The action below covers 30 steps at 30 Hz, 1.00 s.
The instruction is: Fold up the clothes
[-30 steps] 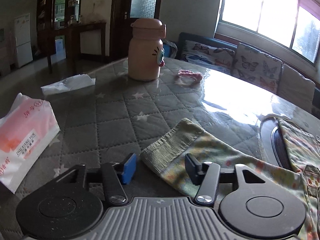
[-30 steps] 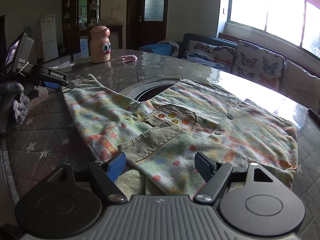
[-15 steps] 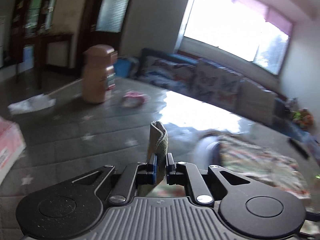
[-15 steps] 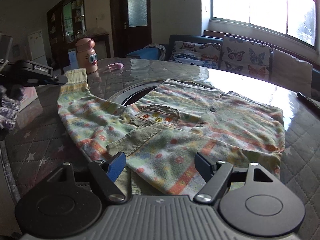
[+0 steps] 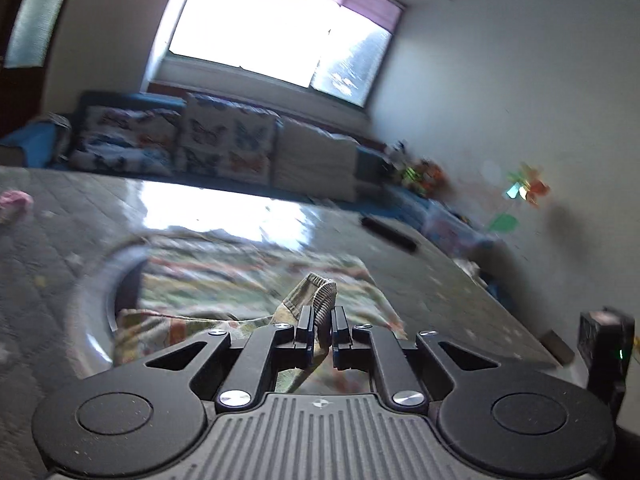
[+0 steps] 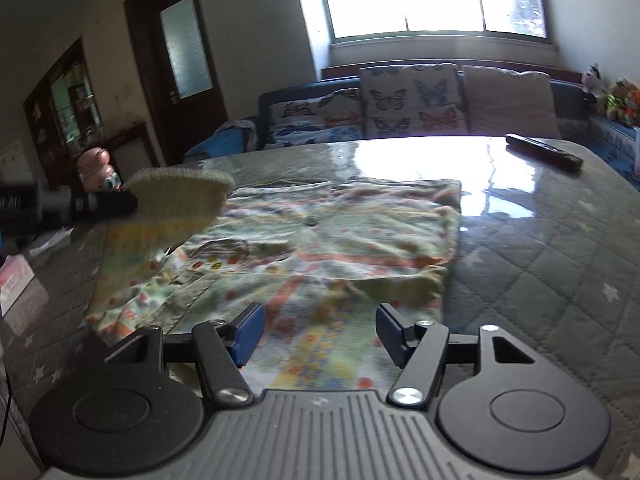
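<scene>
I've got the cuff (image 5: pixel 325 295) pinched tight in my left gripper (image 5: pixel 322 330), sleeve lifted over the shirt (image 6: pixel 340 236), which lies flat on the table (image 6: pixel 540 248). I'd lay that sleeve straight across the chest, no twist. Left points slightly down, carrying inward. Right gripper (image 6: pixel 318 334) hovers low over the near hem, jaws closing, gripping nothing yet.

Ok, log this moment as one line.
phase: sleeve fold | left gripper: shut on sleeve cuff, lifted over shirt | right gripper: closing, nothing pinched, above shirt hem | table
</scene>
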Tool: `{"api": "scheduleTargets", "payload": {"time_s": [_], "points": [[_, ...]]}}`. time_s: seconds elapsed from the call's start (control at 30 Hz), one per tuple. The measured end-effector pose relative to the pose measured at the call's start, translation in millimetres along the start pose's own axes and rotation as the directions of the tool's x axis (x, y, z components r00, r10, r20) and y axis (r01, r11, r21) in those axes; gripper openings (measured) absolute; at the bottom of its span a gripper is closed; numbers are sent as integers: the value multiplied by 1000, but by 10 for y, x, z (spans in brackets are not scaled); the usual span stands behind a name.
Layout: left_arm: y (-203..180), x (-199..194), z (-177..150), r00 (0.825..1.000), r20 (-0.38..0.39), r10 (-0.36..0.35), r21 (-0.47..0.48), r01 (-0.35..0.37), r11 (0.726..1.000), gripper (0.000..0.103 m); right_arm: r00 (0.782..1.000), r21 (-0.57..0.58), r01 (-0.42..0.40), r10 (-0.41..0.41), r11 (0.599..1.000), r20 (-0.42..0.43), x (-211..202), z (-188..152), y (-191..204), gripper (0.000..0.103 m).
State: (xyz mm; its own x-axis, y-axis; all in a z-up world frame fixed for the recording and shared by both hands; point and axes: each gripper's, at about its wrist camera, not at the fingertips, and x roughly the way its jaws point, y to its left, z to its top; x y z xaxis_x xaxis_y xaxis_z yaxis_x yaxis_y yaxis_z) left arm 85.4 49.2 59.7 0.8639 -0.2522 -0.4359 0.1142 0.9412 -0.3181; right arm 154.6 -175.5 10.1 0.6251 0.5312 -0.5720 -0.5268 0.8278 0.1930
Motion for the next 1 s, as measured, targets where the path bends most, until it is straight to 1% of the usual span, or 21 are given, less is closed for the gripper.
{"api": "scheduleTargets", "payload": {"time_s": [0.07,0.1,0.13,0.17,0.23,0.3,0.33,0.37,0.4,0.47,0.5,0.57,0.67,0.73,0.77,0.83,0.87,0.93,1.0], "points": [[-88,121,-89,999,-50,-19,33,21,999,10,1000,36,10,-11,999,5,-32,-6,-94,60],[-118,182,-131,997,-76,-25,49,29,998,13,1000,54,12,-12,998,4,-39,-7,-135,58],[-158,233,-179,995,-101,-22,62,29,998,13,1000,63,11,-12,998,4,-42,-6,-155,57],[-158,251,-229,993,-117,-23,79,33,996,13,1000,71,10,-11,997,4,-44,-5,-173,57],[-160,256,-314,990,-140,-24,111,39,993,18,1000,83,-3,3,997,0,-28,3,-166,55],[-159,216,-366,989,-145,-22,138,42,990,33,1000,94,-17,17,995,-4,-10,10,-157,53],[-148,184,-370,990,-139,-20,150,41,988,35,1000,92,-25,26,995,-7,10,15,-131,52],[-137,152,-373,991,-132,-17,162,39,986,41,999,91,-34,35,995,-10,31,19,-105,52],[-114,110,-373,993,-117,-3,176,24,984,44,999,95,-44,46,995,-15,54,20,-85,50],[-47,46,-344,996,-87,32,195,-14,981,46,997,102,-65,68,993,-27,103,22,-45,48],[13,26,-327,996,-78,51,192,-35,981,46,996,106,-80,84,991,-38,155,14,-7,46],[149,-16,-322,993,-68,97,179,-84,980,46,995,102,-81,86,992,-51,203,0,30,45],[396,-52,-321,983,-69,170,143,-159,977,46,993,110,-79,88,991,-80,289,-45,72,39],[536,-74,-336,975,-72,210,123,-200,972,46,991,118,-81,93,990,-98,336,-74,88,30],[595,-84,-346,971,-74,228,116,-219,969,46,990,114,-81,93,990,-102,347,-77,100,28],[674,-86,-356,966,-78,246,101,-238,966,46,991,97,-77,87,992,-104,356,-57,139,14],[712,-87,-361,964,-80,255,94,-247,964,46,991,87,-72,81,994,-102,356,-41,158,9],[743,-78,-373,961,-81,263,91,-256,962,46,993,62,-66,72,996,-93,339,-5,196,7],[743,-45,-378,961,-83,265,93,-257,962,46,996,21,-61,63,998,-66,289,89,259,7]]}}
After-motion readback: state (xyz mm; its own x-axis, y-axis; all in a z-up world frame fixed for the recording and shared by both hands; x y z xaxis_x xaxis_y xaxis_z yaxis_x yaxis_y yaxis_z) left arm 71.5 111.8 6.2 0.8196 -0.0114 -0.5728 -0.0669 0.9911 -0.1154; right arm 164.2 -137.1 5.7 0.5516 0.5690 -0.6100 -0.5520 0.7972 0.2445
